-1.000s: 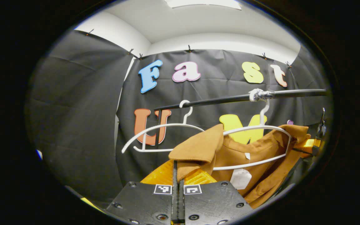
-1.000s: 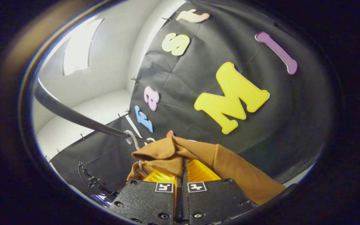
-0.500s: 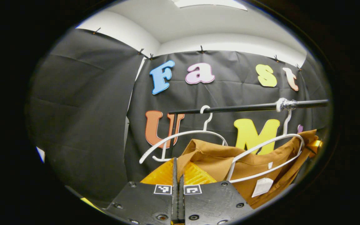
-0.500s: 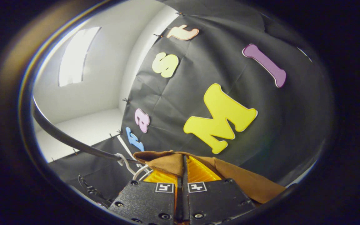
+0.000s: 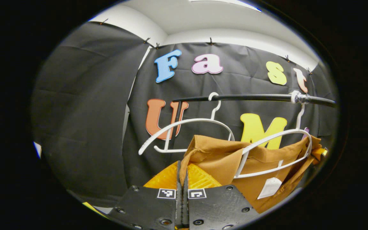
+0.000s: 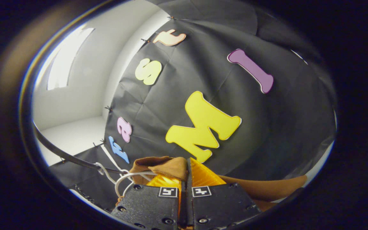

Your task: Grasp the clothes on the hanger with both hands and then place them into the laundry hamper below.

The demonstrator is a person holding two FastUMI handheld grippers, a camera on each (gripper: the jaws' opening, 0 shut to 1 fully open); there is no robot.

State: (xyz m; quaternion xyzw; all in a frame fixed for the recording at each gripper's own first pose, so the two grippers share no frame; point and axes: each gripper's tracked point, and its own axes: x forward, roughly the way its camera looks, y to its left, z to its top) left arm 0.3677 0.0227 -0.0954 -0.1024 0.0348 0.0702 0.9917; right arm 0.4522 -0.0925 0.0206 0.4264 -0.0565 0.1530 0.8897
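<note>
Left tongs [image 5: 182, 172] clenched on a fold of the brown garment [image 5: 260, 159], half slipped off the white hanger [image 5: 273, 150] on the black rail [image 5: 251, 97]. Right tongs [image 6: 187, 171] clenched on the garment's other end. Empty hanger [image 5: 187, 124] alongside.

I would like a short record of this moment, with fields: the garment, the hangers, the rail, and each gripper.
garment: brown shirt, partly off its hanger, paper tag hanging below
hanger with garment: white hanger, hooked on the rail, tilted, shirt draped through it
spare hanger: white empty hanger, to the left on the same rail
rail: black rail, roughly horizontal
left gripper: fingers closed on a fold of the shirt
right gripper: fingers closed on the shirt's other side
hamper: not seen
</note>
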